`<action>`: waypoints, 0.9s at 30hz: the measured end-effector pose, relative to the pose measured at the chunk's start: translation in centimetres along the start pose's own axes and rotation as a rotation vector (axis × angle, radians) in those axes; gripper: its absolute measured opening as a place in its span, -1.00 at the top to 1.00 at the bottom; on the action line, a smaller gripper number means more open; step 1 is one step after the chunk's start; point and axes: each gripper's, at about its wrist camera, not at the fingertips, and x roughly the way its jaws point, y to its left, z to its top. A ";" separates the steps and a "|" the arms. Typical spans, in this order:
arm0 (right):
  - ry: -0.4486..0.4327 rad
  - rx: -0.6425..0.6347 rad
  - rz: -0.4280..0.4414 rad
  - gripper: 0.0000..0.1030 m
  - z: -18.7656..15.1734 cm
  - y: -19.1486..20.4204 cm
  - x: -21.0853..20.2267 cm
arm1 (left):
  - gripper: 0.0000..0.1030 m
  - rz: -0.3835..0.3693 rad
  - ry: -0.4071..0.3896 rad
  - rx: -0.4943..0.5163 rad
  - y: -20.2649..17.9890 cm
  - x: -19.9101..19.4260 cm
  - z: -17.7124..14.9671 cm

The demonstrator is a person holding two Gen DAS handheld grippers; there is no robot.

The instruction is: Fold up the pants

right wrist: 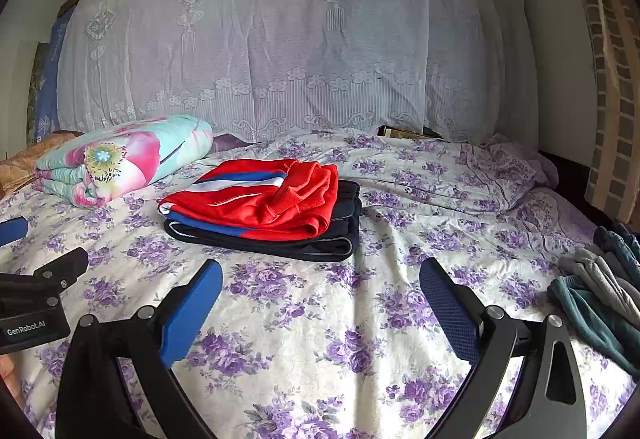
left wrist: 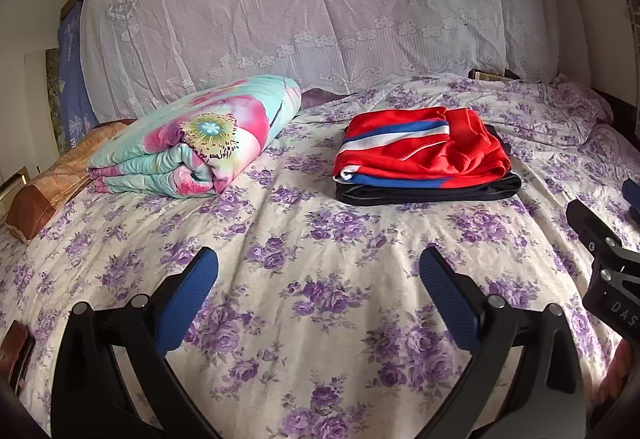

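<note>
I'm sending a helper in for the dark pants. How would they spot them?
On the floral bed, right of the rolled flowery quilt, lies a folded stack. The dark pants are its bottom layer, under the red striped garment.

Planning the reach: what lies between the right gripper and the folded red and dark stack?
Only bare floral bedsheet lies between the open right gripper and the folded stack, as the right wrist view shows.
</note>
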 end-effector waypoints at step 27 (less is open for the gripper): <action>0.002 0.001 0.000 -0.93 0.0 0.0 0.0 | -0.91 -0.003 -0.002 0.005 -0.4 -0.3 0.0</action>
